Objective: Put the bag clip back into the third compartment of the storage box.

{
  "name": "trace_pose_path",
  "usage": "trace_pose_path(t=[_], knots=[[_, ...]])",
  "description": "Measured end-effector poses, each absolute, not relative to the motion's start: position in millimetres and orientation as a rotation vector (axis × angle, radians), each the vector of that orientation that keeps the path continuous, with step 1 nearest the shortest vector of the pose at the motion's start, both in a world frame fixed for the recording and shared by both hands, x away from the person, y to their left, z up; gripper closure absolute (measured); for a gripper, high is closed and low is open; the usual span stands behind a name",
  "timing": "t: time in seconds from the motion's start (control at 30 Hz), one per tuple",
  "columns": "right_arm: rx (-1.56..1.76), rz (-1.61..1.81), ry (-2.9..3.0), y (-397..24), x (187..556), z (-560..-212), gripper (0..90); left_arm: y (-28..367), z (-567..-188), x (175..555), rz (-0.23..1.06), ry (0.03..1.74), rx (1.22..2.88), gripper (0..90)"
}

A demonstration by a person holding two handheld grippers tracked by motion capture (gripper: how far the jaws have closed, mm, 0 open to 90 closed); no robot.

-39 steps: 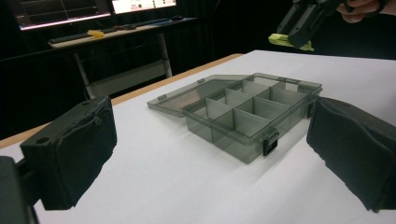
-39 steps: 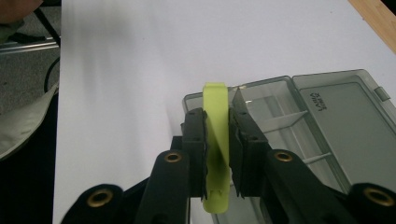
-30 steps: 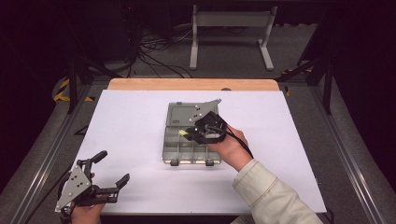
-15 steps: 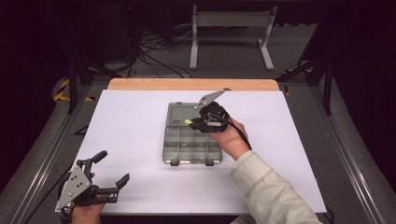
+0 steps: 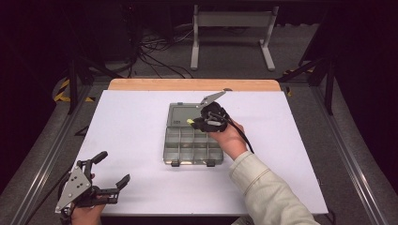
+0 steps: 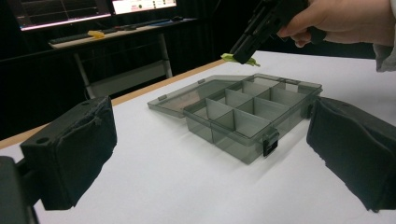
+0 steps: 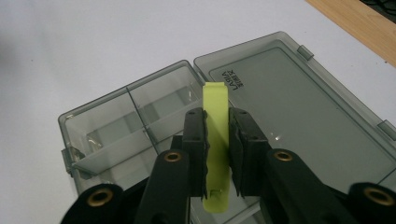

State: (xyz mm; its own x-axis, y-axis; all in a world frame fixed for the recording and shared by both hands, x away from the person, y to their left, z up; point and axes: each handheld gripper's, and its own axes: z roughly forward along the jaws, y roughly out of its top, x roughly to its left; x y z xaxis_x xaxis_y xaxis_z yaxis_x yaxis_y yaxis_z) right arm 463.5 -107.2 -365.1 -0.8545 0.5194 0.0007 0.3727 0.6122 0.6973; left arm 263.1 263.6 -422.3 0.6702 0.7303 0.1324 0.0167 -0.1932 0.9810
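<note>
Yellow-green clip sits clamped in your right gripper above the organizer box; release early and it lands on the lid.

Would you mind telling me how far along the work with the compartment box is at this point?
Done: the grey compartment box lies open, its lid flat behind it. In hand: the right gripper is shut on a yellow-green strip above the box. Left: setting the strip down; the compartments in view look empty. The left gripper rests open at the table's near corner.
</note>
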Motion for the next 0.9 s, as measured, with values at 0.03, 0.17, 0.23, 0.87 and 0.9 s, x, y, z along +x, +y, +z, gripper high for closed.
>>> trace_pose_path(t=[0.03, 0.17, 0.23, 0.87, 0.9], knots=[[0.754, 1.071, 2.633, -108, 464, -367, 77.8, 264, -422, 263, 0.721, 0.618, 1.657, 2.4], [0.779, 1.073, 2.638, -111, 466, -374, 77.8, 264, -422, 263, 0.722, 0.617, 1.657, 2.4], [0.787, 1.065, 2.646, -112, 466, -379, 77.8, 263, -422, 263, 0.721, 0.616, 1.659, 2.4], [0.857, 1.06, 2.691, -115, 468, -402, 77.7, 263, -423, 263, 0.72, 0.616, 1.663, 2.3], [0.863, 1.059, 2.692, -115, 468, -403, 77.7, 263, -423, 263, 0.72, 0.617, 1.662, 2.4]])
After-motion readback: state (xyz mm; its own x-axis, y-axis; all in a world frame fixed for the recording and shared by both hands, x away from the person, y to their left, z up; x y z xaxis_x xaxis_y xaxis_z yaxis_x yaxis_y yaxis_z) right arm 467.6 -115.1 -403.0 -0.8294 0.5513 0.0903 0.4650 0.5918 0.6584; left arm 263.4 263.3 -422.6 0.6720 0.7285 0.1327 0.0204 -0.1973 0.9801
